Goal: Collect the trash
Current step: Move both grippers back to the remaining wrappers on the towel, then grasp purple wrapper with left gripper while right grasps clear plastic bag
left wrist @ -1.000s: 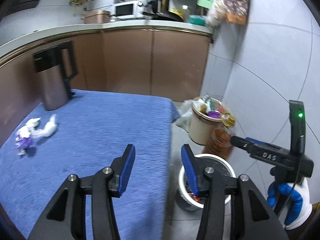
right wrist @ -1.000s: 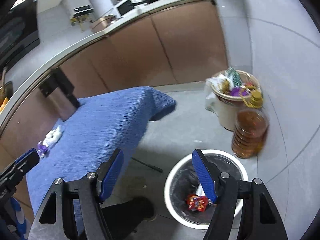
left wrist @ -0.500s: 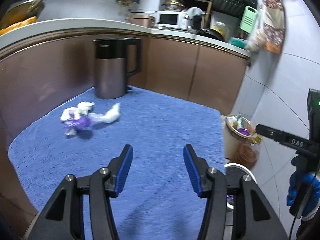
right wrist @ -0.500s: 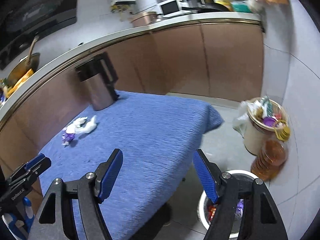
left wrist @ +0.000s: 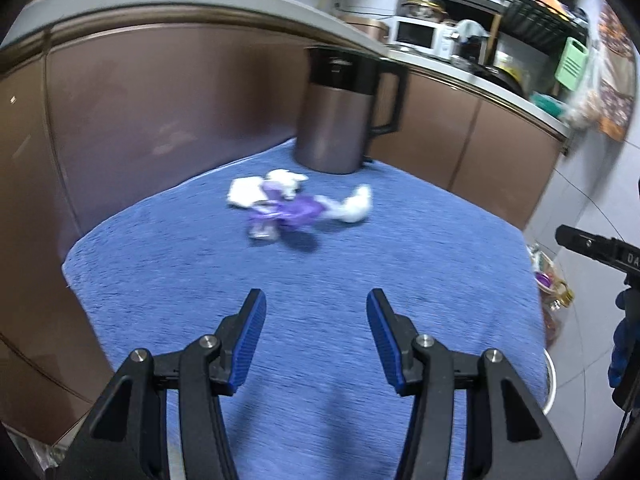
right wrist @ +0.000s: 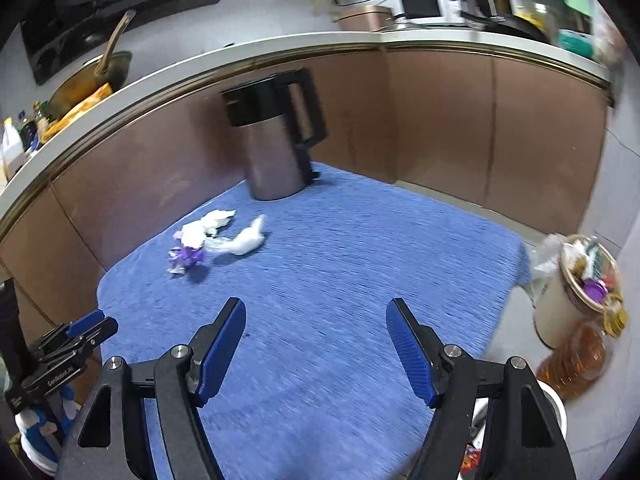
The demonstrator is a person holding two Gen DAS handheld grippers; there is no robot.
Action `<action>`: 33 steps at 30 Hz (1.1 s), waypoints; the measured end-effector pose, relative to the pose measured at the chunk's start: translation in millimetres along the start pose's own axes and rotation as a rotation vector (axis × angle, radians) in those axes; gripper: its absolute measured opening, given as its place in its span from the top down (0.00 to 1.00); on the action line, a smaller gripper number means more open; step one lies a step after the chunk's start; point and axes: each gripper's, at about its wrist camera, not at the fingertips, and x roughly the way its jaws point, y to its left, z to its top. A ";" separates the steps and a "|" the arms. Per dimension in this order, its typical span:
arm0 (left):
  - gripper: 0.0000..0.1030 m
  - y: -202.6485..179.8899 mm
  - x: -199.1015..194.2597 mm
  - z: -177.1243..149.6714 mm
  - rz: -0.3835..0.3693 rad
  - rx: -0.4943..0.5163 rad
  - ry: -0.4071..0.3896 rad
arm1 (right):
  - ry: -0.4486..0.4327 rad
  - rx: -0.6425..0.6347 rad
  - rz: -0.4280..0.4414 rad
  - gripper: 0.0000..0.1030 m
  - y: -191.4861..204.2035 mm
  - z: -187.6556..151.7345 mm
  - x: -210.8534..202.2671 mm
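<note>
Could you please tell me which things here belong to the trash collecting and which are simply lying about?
For the job:
purple wrapper
white crumpled tissues
white bin

Just lying about:
kettle
blue cloth
oil bottle
microwave

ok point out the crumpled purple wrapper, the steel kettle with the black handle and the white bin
crumpled purple wrapper (left wrist: pixel 298 209), left wrist view, its middle
steel kettle with black handle (right wrist: pixel 272 164), right wrist view, its body
white bin (right wrist: pixel 557 404), right wrist view, its rim

Brown cabinets (left wrist: pixel 168 120), grey counter (right wrist: pixel 280 46), pale tiled floor (right wrist: pixel 624 392).
</note>
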 end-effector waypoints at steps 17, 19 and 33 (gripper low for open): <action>0.47 52.7 78.3 57.5 -0.013 -0.096 0.013 | 0.089 -0.066 0.164 0.31 40.5 45.5 125.3; 0.47 52.6 88.8 66.0 -0.013 -0.106 0.016 | 0.091 -0.062 0.178 0.31 44.4 52.4 139.8; 0.47 60.0 165.4 69.4 0.013 -0.194 0.142 | 0.135 -0.056 0.198 0.31 63.8 69.1 222.9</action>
